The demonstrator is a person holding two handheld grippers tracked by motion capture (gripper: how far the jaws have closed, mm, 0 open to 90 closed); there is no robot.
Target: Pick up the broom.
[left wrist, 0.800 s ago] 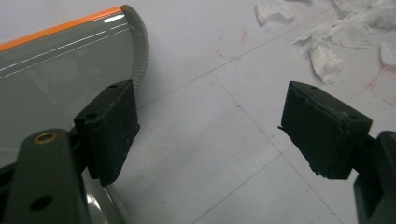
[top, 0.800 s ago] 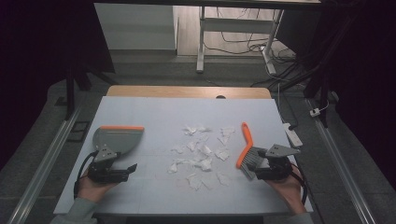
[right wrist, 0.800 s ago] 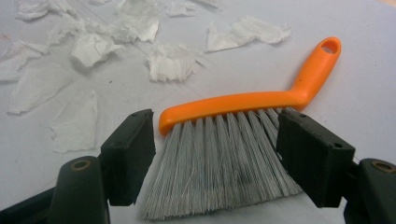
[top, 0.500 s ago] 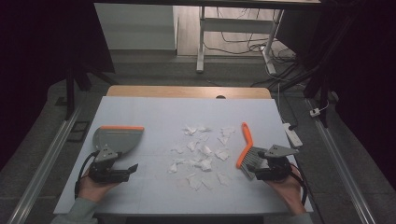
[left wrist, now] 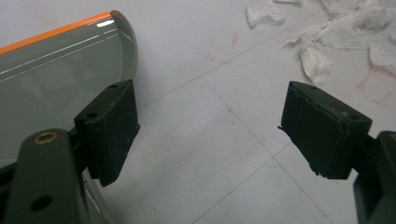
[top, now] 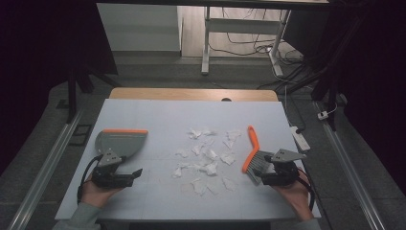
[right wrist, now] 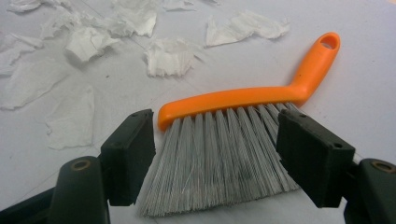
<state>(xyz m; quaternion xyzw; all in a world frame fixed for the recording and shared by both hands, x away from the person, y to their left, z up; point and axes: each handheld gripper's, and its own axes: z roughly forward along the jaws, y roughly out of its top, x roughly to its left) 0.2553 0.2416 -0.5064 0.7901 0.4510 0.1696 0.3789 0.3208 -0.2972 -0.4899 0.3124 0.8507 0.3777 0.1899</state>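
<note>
Rt gripper (top: pixel 269 173) low on table (top: pixel 158 112), near the 4 o'clock edge, jaws wide. Brush (top: pixel 253 155) lies flat right ahead: bristles between the jaws in rt gripper view, pads not pressing; orange handle runs off toward 12 o'clock.

Lt gripper (top: pixel 128 176) near the 8 o'clock edge, jaws wide, nothing between them, bare table there. Dustpan (top: pixel 119 143) just beyond it at 11 o'clock, orange lip on far side; lt jaw overlaps its edge in lt gripper view, contact can't tell.

Paper scraps (top: pixel 207 155) scattered mid-table, btw pan and brush.
</note>
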